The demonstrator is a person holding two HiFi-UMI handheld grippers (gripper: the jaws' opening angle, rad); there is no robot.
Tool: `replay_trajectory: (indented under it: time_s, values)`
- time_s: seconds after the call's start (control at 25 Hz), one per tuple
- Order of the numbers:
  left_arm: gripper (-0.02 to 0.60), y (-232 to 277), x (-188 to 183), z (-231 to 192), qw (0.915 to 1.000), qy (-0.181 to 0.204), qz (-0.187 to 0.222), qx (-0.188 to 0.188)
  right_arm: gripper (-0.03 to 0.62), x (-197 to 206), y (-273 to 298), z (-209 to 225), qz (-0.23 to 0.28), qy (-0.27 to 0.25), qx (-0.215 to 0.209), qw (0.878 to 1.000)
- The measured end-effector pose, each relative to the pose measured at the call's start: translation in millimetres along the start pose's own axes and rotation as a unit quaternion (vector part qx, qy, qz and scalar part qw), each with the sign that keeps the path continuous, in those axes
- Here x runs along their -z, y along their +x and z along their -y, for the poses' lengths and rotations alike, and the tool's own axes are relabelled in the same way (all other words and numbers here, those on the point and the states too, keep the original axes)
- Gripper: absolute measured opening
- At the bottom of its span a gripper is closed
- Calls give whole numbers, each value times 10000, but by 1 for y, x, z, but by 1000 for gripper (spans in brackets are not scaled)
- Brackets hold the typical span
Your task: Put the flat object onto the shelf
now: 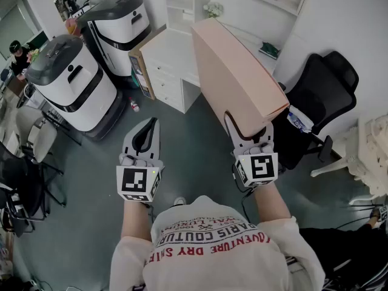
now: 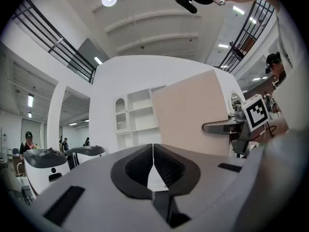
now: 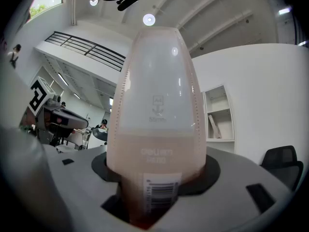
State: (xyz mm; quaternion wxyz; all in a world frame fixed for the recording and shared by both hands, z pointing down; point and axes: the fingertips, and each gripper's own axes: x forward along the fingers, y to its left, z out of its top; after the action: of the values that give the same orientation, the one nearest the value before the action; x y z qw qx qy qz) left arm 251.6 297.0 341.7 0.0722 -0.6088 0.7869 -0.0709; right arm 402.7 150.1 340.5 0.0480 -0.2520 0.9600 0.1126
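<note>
The flat object is a pale pink file box [image 1: 236, 71], held up in the air with its narrow spine toward me. My right gripper [image 1: 245, 129] is shut on its lower end. In the right gripper view the box [image 3: 157, 120] fills the middle, with a barcode label low between the jaws of the right gripper [image 3: 157, 175]. My left gripper [image 1: 148, 126] is level with the right one, to its left, shut and holding nothing. In the left gripper view its jaws [image 2: 153, 151] meet. The white shelf unit [image 1: 182, 5] stands ahead against the wall.
A white desk with drawers [image 1: 167, 65] sits below the shelf. A black office chair [image 1: 321, 90] is on the right. Two white and black machines [image 1: 73, 83] [image 1: 118, 23] stand on the left. People sit at the far left.
</note>
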Motion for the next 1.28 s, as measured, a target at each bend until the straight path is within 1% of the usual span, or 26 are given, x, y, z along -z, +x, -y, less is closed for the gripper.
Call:
replay_trajectory:
  time_s: [0.12,0.36,0.56,0.68,0.84,0.96,1.12,1.28]
  values:
    - [18,6,-1,-3,10000,2,3,29,299,-1,6,2,8,-75,-23,10000]
    - [18,16,4,-16,9999,-65,-9,104,299,3,17,2,-82,46,121,9999]
    - [18,25,12,-31,9995,-153,-3,272,302,4,27,-9,-126,182,51,9997]
    - [18,29,21,-47,9990,-172,4,423,301,7,39,-20,-144,203,126,9996]
    - [18,38,27,-78,9981,-151,48,595,301,10,63,-29,-249,334,508,9978]
    - [18,49,34,-99,9979,-131,15,629,301,15,80,-31,-294,507,656,9961]
    - [18,64,48,-116,9976,-262,-71,638,301,26,103,-29,-409,478,681,9957]
    - [18,89,65,-130,9975,-329,-213,586,301,41,134,-23,-489,445,609,9960]
